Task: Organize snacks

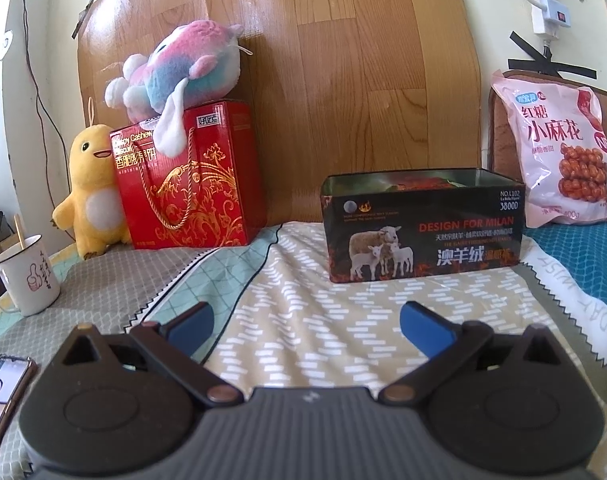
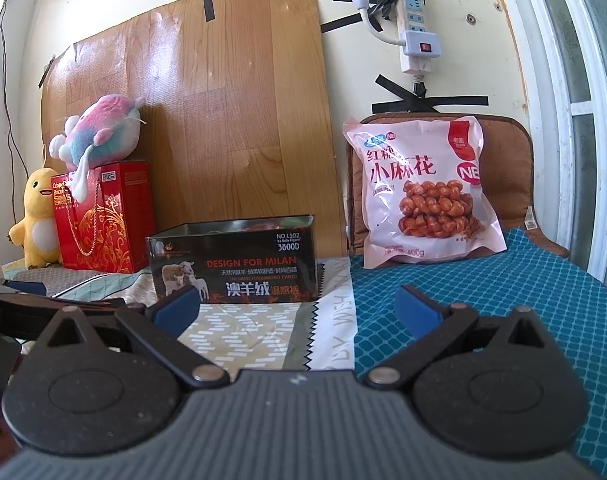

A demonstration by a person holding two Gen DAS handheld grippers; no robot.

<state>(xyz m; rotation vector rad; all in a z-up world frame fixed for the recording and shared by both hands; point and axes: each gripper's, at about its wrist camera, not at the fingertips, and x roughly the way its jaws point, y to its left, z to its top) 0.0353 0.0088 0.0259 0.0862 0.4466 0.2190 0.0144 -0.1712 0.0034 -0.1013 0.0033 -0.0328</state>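
**Operator:** What can go wrong from here?

**Technician:** The pink twisted-dough snack bag (image 2: 423,192) leans upright against a brown cushion (image 2: 507,168), to the right of the open black tin box (image 2: 239,260) and slightly behind it. A soft bag deforms under a pinch. If the fingers close only on a loose film edge, my judgement is that the bag may slip or swing, and it may catch on the tin's rim during transfer. The tin sits on wrinkled patterned cloth (image 1: 303,320), so a sideways nudge could shift it. Something reddish already lies inside; what it is cannot be determined.

**Operator:** State of the claws?

**Technician:** Left gripper (image 1: 306,322): jaws spread wide, released, holding nothing, touching nothing. It hangs in front of the tin, to its left, well apart from it. Right gripper (image 2: 297,310): likewise spread wide and empty. Its left finger overlaps the tin's lower front corner in view; contact cannot be confirmed. The bag stands beyond the right finger, apart from it.
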